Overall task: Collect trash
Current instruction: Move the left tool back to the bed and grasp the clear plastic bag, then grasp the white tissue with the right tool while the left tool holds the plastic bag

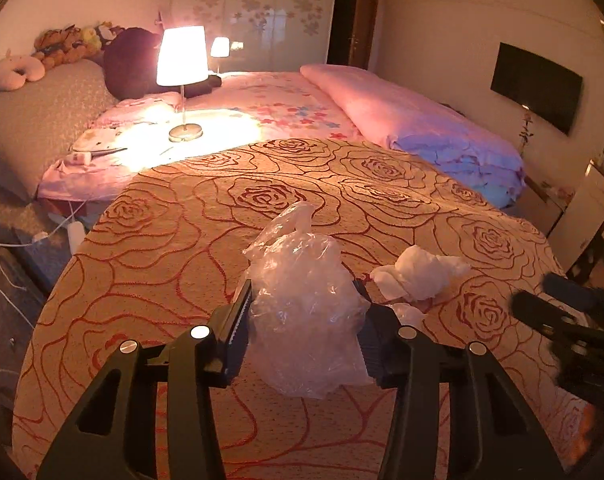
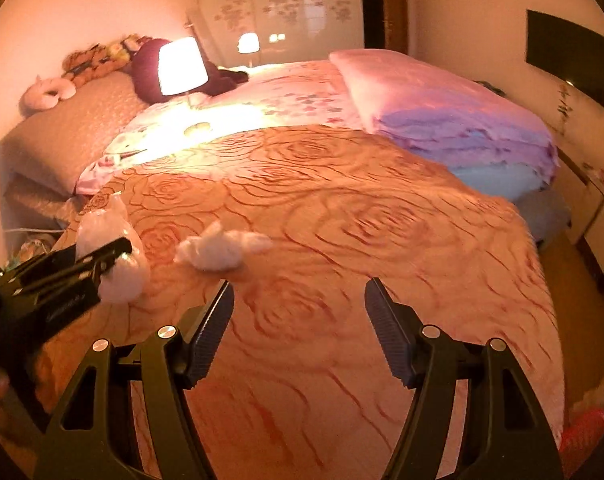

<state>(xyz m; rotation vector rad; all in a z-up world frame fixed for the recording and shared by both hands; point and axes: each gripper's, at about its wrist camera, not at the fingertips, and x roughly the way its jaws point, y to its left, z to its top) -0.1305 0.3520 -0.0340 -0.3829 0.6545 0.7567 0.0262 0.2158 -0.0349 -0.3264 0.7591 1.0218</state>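
- The left tongs (image 1: 304, 312) pinch a clear plastic bag (image 1: 306, 312); both fingers (image 1: 237, 320) press into its crumpled sides, and the bag sits low on the bed's rose-patterned blanket (image 1: 173, 248), its knotted top poking up toward 12 o'clock.
- The right tongs (image 2: 299, 308) are spread, with only blanket showing between them; the right wrist view is smeared by motion.
- In the left wrist view the right tongs show as a dark blur at 3 o'clock of the bag.
- In the right wrist view the left tongs and bag sit at 9 o'clock, at the blanket's left edge.
- A wad of white tissue (image 1: 418, 276) lies on the blanket just beside the bag, at its 2 o'clock, near the right finger; a smaller white scrap (image 1: 410, 314) lies below it, beside that finger.
- In the right wrist view the tissue lies at 11 o'clock of the spread tongs, near the left finger's tip.
- Beyond the blanket, at 11 o'clock, a lit lamp (image 1: 181, 56) stands on the floral sheet (image 1: 277, 100).
- A folded pink quilt (image 1: 402, 108) lies at 1 o'clock.
- Plush toys (image 1: 69, 44) line the headboard at 10 o'clock.
- A wardrobe (image 1: 257, 12) with flowered doors stands farthest, at 12 o'clock, and a dark screen (image 1: 536, 86) hangs on the wall at 2 o'clock.
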